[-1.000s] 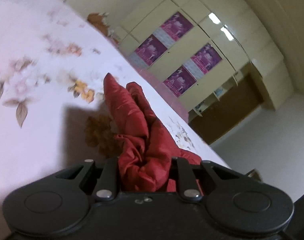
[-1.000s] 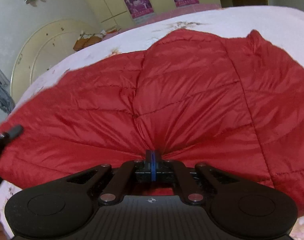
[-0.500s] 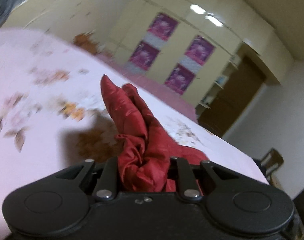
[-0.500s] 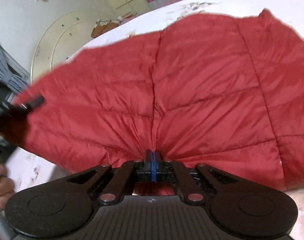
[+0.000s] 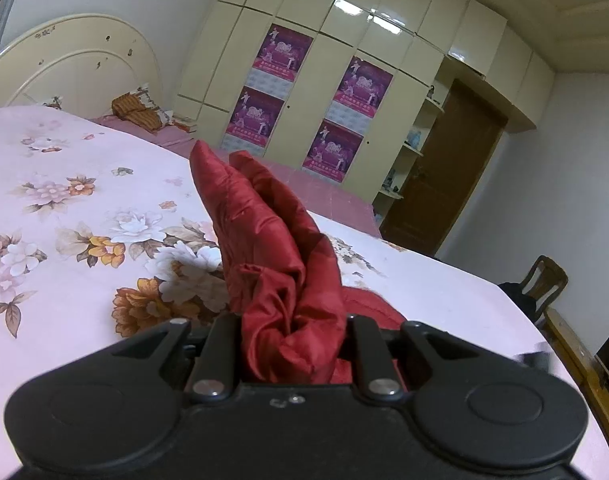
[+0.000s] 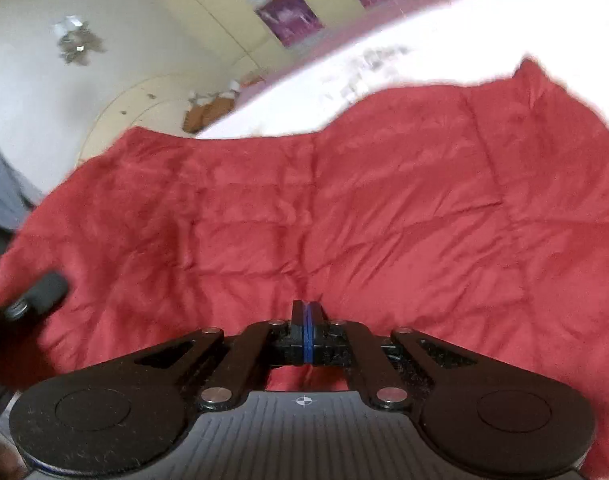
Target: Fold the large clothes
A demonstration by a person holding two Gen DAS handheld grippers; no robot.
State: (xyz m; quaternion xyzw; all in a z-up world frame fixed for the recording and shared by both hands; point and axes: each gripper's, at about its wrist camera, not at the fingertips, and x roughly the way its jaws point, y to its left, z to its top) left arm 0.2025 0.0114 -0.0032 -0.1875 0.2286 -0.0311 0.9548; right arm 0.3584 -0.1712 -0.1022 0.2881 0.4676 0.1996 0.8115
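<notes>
A red quilted jacket (image 6: 344,208) lies spread across a bed (image 5: 64,240) with a floral sheet, lifted along its near edge. The left gripper (image 5: 292,332) has its jaws clamped on a thick bunch of the red fabric; the right gripper (image 6: 307,320) has its jaws pressed together, seemingly pinching a thin hem. The fold appears under way; next, both held edges likely need carrying over toward the far side, level and together.

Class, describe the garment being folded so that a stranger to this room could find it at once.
Start at the big bed with the pink flowered sheet, in front of the cream wardrobe. On it lies a red quilted jacket, spread wide. It is the only plain red, puffy thing there, and both grippers pinch its edge.
</notes>
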